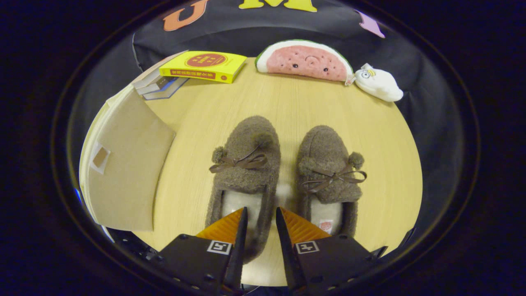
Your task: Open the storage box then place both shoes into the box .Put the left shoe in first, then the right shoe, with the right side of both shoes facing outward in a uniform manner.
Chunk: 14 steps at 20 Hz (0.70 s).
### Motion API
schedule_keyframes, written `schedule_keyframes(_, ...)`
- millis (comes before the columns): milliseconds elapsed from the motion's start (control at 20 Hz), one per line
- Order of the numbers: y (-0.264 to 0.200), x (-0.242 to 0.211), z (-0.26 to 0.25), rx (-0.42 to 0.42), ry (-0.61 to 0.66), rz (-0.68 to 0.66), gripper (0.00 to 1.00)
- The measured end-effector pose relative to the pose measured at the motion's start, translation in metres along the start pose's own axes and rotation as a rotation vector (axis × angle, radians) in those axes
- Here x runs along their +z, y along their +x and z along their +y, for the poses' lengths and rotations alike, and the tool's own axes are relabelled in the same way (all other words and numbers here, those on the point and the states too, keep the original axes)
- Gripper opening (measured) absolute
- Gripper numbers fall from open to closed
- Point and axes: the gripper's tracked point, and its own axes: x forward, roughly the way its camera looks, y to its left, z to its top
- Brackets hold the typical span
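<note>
On table [370,135], beside storage box [127,164] | left shoe [243,172], right shoe [331,176] side by side | gripper [261,218] fingers narrowly parted astride left shoe's inner wall, grip unclear.

Tool [261,216] fingers slightly apart astride left shoe's [242,176] inner wall; right shoe [331,172] beside

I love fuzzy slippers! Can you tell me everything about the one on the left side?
The left slipper is brown and fluffy, like fleece, with a thin brown ribbon bow and two pompoms on top. Its inside looks pale and soft. It lies flat on the wooden table, toe pointing away, beside its twin. The gripper hangs narrowly open over the slipper's inner edge; whether it touches is unclear.
</note>
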Motion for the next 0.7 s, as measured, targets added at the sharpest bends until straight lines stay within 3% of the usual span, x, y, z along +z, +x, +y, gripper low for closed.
schedule_keyframes(100,0.005,0.003,0.001,-0.014,0.006,0.003,0.22)
schedule_keyframes(200,0.004,0.003,-0.004,-0.02,0.034,0.007,0.2)
schedule_keyframes(250,0.006,0.003,-0.001,-0.011,0.059,0.016,0.01)
schedule_keyframes(450,-0.017,0.01,0.015,0.147,0.226,0.017,0.01)
schedule_keyframes(700,-0.083,0.03,0.042,0.29,0.276,-0.062,0.01)
